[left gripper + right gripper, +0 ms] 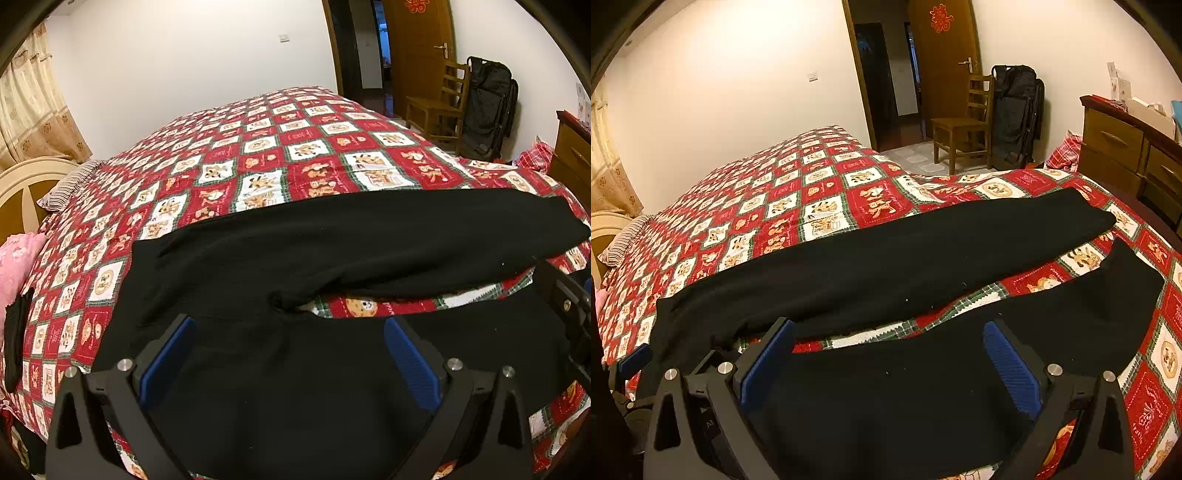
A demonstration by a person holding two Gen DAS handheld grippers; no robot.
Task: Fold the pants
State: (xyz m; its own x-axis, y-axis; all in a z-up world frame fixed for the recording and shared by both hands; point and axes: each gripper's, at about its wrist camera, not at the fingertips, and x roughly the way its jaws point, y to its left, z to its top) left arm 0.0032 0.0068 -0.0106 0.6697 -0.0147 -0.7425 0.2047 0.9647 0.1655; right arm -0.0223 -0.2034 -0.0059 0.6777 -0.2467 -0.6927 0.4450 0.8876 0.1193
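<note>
Black pants (332, 240) lie spread flat on the bed, waist to the left, the two legs stretching right with a gap of quilt between them. My left gripper (288, 332) is open and empty, hovering over the near leg just below the crotch. My right gripper (886, 336) is open and empty above the near leg (997, 332), further toward the cuff. The far leg (886, 254) lies beyond both. The right gripper's body shows at the right edge of the left wrist view (569, 306), and the left gripper at the left edge of the right wrist view (631, 362).
The bed carries a red and white patterned quilt (280, 147). A pink pillow (14, 266) and a striped pillow (66, 184) lie at the left. A wooden chair (964, 122), black bag (1015, 110) and wooden dresser (1126, 147) stand beyond the bed on the right.
</note>
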